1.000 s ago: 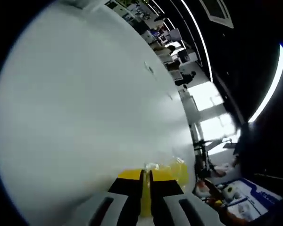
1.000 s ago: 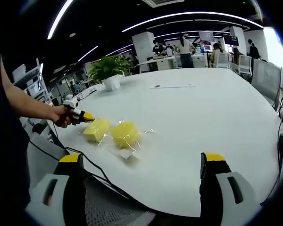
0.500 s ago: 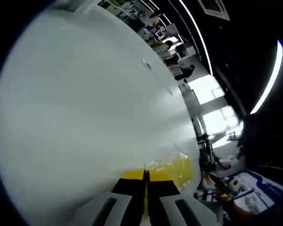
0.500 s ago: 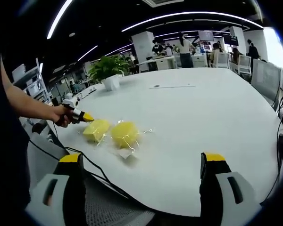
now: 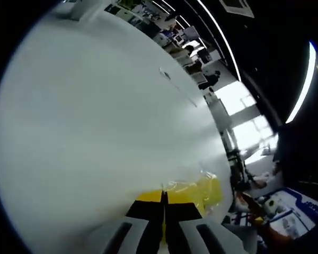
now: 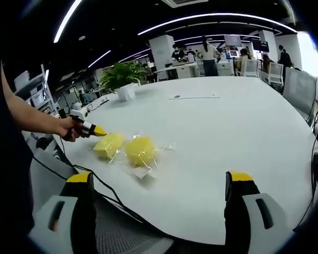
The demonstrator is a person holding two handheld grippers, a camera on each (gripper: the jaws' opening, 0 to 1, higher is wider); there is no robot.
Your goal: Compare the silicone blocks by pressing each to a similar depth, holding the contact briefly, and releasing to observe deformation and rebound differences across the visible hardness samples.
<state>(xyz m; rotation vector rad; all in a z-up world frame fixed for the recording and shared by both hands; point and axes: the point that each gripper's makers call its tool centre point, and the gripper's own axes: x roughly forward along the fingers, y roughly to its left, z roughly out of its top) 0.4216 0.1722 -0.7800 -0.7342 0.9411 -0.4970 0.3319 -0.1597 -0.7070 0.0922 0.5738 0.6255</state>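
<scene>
Surface (image 6: 217, 127): white, broad, in an open office with a plant (image 6: 120, 75).
Blocks (image 6: 140, 150): two yellow, wrapped, near its edge.
Left hand-held gripper (image 6: 98, 130): jaws together, seemingly touching a block.
Right hand-held gripper (image 6: 159, 201): wide, well apart.

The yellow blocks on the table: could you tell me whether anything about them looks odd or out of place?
Nothing is spilled or damaged. Both blocks lie side by side near the table edge, wrapped in crinkled clear film. The left gripper, shut, meets the nearer block.

The left gripper (image 5: 163, 203) now has its jaws fully together, the earlier slit gone. Its tip sits slightly back from the nearer yellow block (image 6: 108, 146).
</scene>
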